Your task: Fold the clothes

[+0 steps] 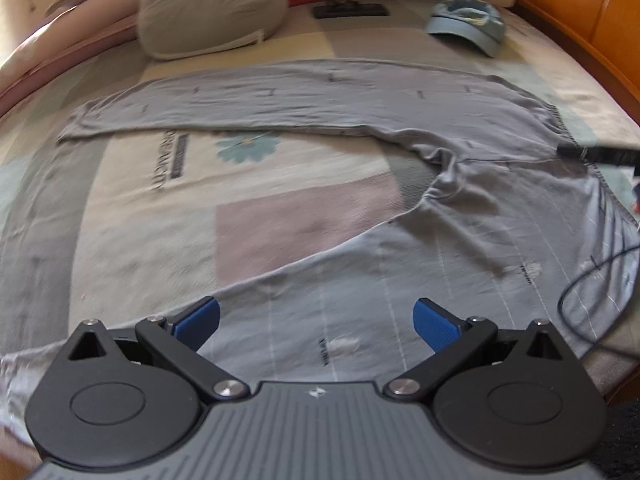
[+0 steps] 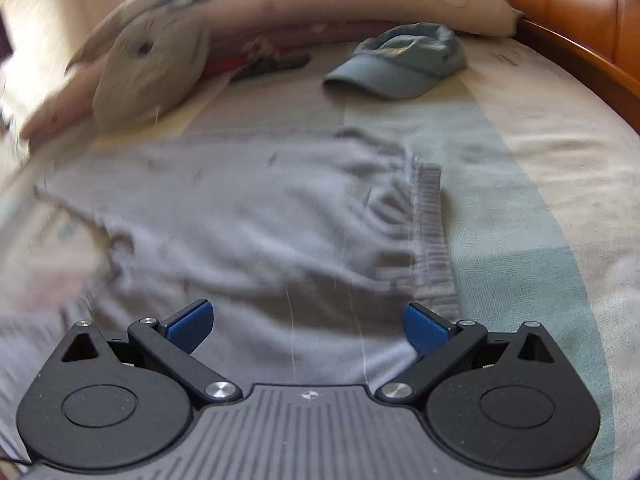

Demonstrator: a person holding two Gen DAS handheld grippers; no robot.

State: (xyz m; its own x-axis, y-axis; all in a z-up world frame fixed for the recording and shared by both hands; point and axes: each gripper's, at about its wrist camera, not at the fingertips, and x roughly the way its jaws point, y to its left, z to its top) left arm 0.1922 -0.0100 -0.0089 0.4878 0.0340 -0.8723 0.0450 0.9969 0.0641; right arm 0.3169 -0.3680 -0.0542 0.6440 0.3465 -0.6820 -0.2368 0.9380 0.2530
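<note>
Both the left gripper (image 1: pixel 316 322) and right gripper (image 2: pixel 308 326) are hovering with blue-padded fingers spread apart, gripping nothing, over grey fabric trousers (image 1: pixel 360 128) lying flat across the patchwork bedsheet (image 1: pixel 140 208); farther off, a light-blue cloth cap (image 2: pixel 400 64) is resting.

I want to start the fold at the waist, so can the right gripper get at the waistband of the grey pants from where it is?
Probably yes. The right gripper is open above the grey pants, and the ribbed waistband lies flat just ahead with nothing on it.
</note>
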